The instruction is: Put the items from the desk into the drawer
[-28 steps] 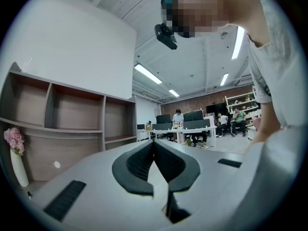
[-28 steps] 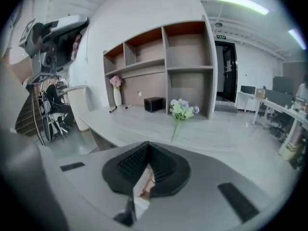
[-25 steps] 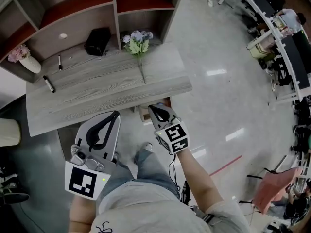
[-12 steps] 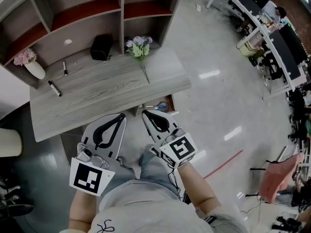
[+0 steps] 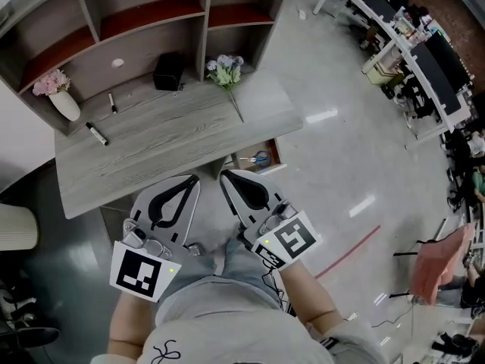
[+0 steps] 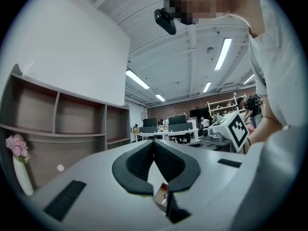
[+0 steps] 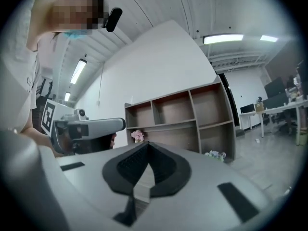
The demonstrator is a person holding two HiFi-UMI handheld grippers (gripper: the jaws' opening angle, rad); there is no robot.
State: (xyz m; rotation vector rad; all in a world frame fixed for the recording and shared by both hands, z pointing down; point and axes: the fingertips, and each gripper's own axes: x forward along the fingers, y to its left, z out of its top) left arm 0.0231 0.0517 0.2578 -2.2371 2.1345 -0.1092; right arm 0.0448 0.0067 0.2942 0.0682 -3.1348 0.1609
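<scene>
A grey wood desk [image 5: 174,146] carries a black box [image 5: 168,72], a bunch of pale flowers [image 5: 226,67] and two black markers [image 5: 111,102] [image 5: 96,133]. Under its right end a drawer [image 5: 267,149] stands open with blue-handled scissors [image 5: 258,158] inside. My left gripper [image 5: 192,178] and right gripper [image 5: 225,176] hang side by side below the desk's near edge, above the person's legs. Both are shut and hold nothing. The left gripper view shows its jaws [image 6: 154,141] closed, and the right gripper view shows the same [image 7: 147,146].
A wooden shelf unit [image 5: 144,21] stands behind the desk. A white vase of pink flowers [image 5: 62,97] sits at the desk's far left. Glossy floor [image 5: 341,150] lies to the right, with office desks [image 5: 413,59] beyond and a pink chair [image 5: 436,268].
Both grippers have drawn back from the desk edge toward the body and closer together. The open drawer with the scissors has come into view under the desk.
</scene>
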